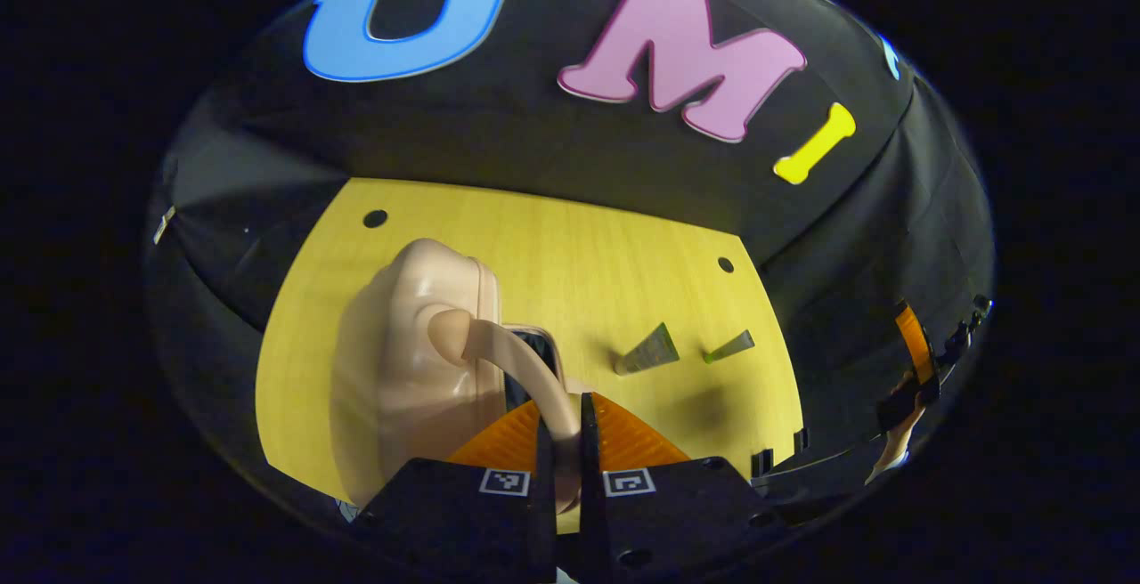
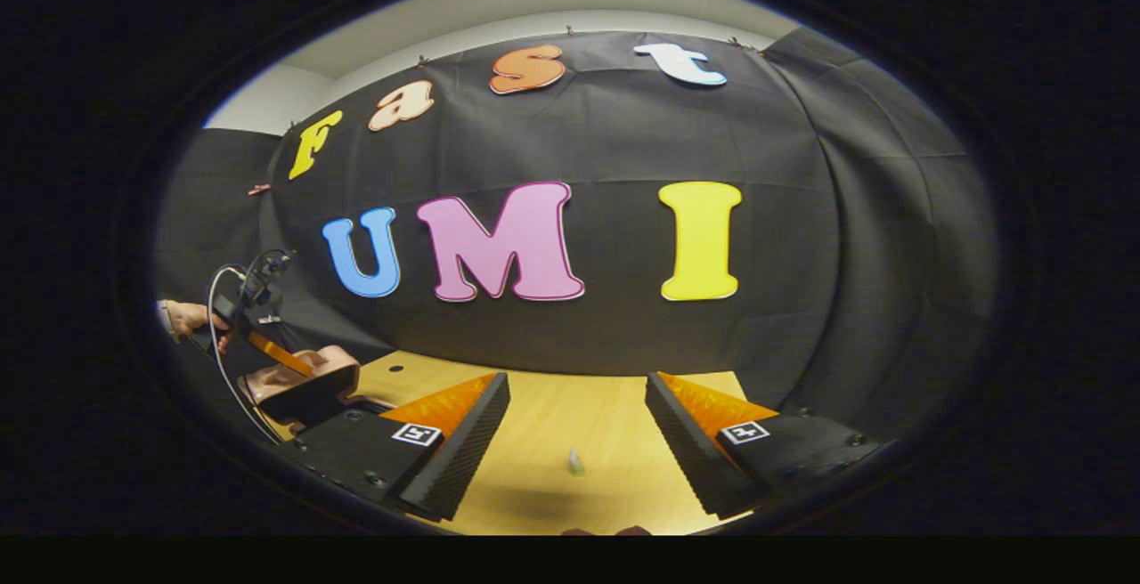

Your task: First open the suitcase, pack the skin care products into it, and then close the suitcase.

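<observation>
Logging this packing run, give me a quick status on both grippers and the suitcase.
Left gripper shut on suitcase handle. Right gripper open, hovering over table. Suitcase pink, lid partly raised. Two skin care tubes on table, unpacked.

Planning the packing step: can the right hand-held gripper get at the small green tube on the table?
Probably yes: the right hand-held gripper is open, and the small green tube stands on bare yellow wooden table ahead.

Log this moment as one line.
left gripper: shut on suitcase handle | right gripper: open, above table | two tubes unpacked
</observation>
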A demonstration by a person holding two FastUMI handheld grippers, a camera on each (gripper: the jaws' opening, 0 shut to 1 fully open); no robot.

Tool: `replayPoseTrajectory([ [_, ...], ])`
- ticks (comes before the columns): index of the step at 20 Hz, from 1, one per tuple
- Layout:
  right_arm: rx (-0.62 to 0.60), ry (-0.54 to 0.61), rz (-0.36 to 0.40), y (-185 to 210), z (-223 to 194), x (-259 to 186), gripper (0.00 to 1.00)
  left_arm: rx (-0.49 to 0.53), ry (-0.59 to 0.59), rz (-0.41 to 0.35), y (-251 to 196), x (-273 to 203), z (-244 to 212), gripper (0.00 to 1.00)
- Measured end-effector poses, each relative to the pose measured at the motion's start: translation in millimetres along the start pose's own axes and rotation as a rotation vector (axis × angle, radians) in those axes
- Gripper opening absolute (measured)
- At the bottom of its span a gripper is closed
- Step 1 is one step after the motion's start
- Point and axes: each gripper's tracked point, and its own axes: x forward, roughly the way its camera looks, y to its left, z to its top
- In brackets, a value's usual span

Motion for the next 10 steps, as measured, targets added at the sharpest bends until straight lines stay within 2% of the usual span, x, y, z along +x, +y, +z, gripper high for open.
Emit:
replayPoseTrajectory([
  [2, 0.018, -0.002, 0.004, 27, 1, 5, 0.97, -0.004, -0.051, 0.062, 60, -33, 15, 0.16],
  [5, 0.061, 0.014, 0.008, 63, 0, 12, 0.97, 0.03, -0.075, 0.208, 159, -56, 27, 0.16],
  [7, 0.067, 0.019, -0.002, 81, 3, 17, 0.97, 0.063, -0.07, 0.316, 231, -59, 30, 0.13],
  [8, 0.06, 0.021, -0.01, 89, 3, 20, 0.97, 0.065, -0.063, 0.36, 265, -55, 30, 0.09],
  [10, 0.041, 0.03, -0.035, 100, 3, 21, 0.97, 0.01, -0.038, 0.409, 320, -40, 23, 0.11],
])
